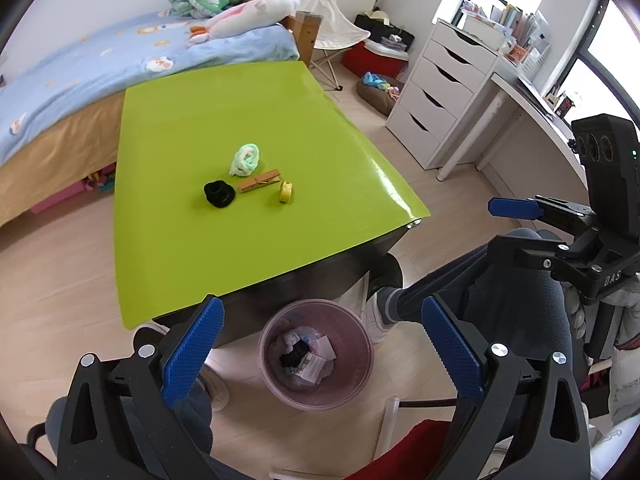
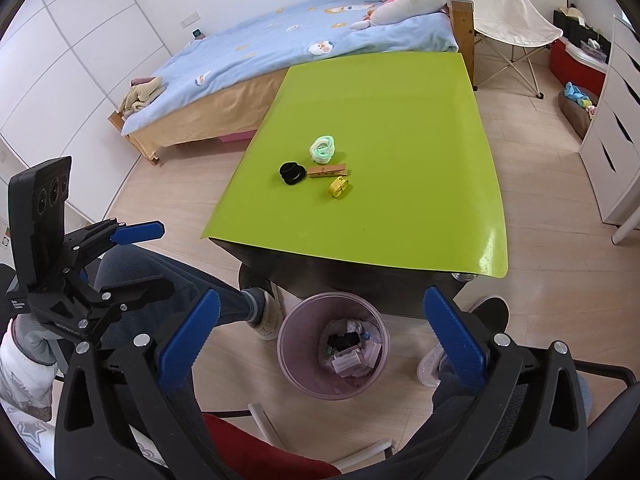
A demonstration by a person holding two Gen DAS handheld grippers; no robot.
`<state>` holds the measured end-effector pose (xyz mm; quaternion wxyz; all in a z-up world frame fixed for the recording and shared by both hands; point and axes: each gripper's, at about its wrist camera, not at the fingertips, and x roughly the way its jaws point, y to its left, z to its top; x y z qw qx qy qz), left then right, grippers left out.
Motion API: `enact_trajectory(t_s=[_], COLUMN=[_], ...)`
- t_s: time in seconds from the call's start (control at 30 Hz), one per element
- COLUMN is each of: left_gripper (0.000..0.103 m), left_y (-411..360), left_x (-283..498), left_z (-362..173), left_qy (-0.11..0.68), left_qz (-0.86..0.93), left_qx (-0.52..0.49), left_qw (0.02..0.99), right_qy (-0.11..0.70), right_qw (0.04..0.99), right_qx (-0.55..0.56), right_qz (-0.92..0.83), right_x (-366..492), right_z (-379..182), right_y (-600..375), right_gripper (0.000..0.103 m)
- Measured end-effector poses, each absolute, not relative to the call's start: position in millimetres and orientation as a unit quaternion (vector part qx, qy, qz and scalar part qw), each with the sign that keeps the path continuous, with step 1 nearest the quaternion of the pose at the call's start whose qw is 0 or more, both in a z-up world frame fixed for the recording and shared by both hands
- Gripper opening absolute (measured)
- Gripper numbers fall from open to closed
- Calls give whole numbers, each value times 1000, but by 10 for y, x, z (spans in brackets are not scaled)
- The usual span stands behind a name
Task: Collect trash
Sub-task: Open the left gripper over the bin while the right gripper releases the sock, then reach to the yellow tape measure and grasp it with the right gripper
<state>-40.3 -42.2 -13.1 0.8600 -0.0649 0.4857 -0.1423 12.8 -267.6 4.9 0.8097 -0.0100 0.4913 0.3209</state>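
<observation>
Several small items lie together mid-table: a black hair tie bundle (image 1: 219,194) (image 2: 292,173), a pale green hair tie bundle (image 1: 246,159) (image 2: 322,148), a wooden clothespin (image 1: 259,181) (image 2: 327,170) and a yellow tape roll (image 1: 286,192) (image 2: 340,187). A pink bin (image 1: 315,354) (image 2: 333,344) with trash stands on the floor before the table. My left gripper (image 1: 320,344) (image 2: 136,256) is open and empty above the bin. My right gripper (image 2: 324,340) (image 1: 508,228) is open and empty, also held back from the table.
The lime green table (image 1: 168,240) (image 2: 400,220) stands beside a bed (image 1: 60,80) (image 2: 260,48). A white drawer unit (image 1: 432,92) and a folding chair (image 2: 504,12) are at the right. The person's legs and shoes (image 1: 380,316) (image 2: 264,312) flank the bin.
</observation>
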Motion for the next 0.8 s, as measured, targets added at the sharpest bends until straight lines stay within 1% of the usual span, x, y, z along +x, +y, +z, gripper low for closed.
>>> enact_trajectory(t_s=[0.37,0.8], left_gripper=[95,95], left_y=[-272,24], left_x=[-335,-68], left_z=[-171,-211], left_qy=[486,481], left_qz=[-119,-91], left_qx=[-73,-85], left_qw=[863,868], right_qy=[491,515], right_qw=[808,794], right_qx=[-16,-48], right_qz=[324,320], right_x=[228,903], right_z=[44,-127], right_y=[-2571,-2102], right_gripper=[100,100])
